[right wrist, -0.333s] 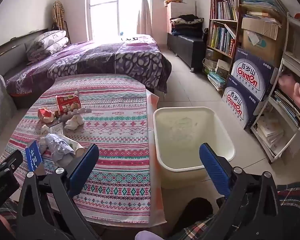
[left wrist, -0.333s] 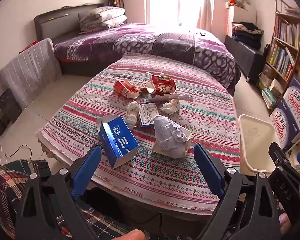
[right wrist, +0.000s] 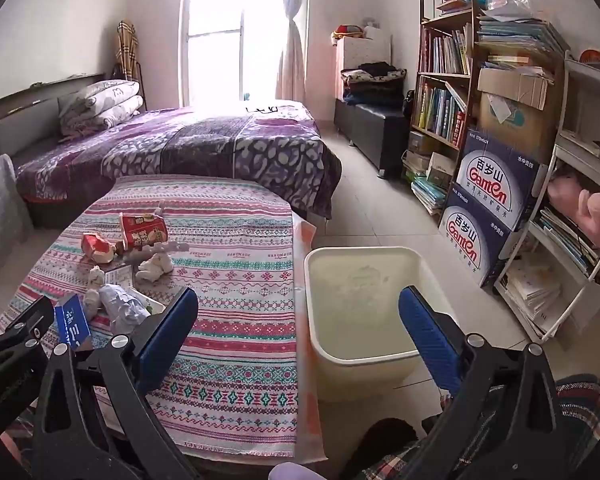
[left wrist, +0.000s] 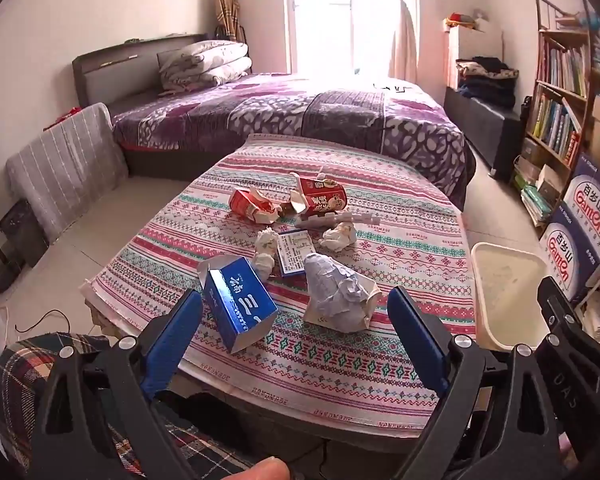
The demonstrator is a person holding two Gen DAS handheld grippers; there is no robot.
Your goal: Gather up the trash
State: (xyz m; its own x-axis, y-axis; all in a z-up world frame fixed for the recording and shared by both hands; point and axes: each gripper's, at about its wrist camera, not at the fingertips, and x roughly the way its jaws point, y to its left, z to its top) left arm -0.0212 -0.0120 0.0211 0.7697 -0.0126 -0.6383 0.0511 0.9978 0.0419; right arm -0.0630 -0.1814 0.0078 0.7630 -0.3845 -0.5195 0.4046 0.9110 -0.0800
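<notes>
Trash lies on a table with a patterned cloth (left wrist: 400,264): a blue carton (left wrist: 239,303), a crumpled white paper wad (left wrist: 334,294), a small card (left wrist: 296,252), tissue balls (left wrist: 340,236), a crushed red carton (left wrist: 252,206) and a red cup (left wrist: 322,198). A cream bin (right wrist: 364,308) stands right of the table. My left gripper (left wrist: 296,312) is open and empty, just short of the blue carton and paper wad. My right gripper (right wrist: 298,308) is open and empty, above the table's right edge and the bin.
A bed (left wrist: 300,116) with a purple cover stands behind the table. Blue boxes (right wrist: 488,208) and bookshelves (right wrist: 448,88) line the right wall. A grey striped cushion (left wrist: 64,164) leans at the left. Tiled floor surrounds the bin.
The left gripper has lifted and drawn back slightly, and the table sits lower in its view. The right gripper has barely shifted.
</notes>
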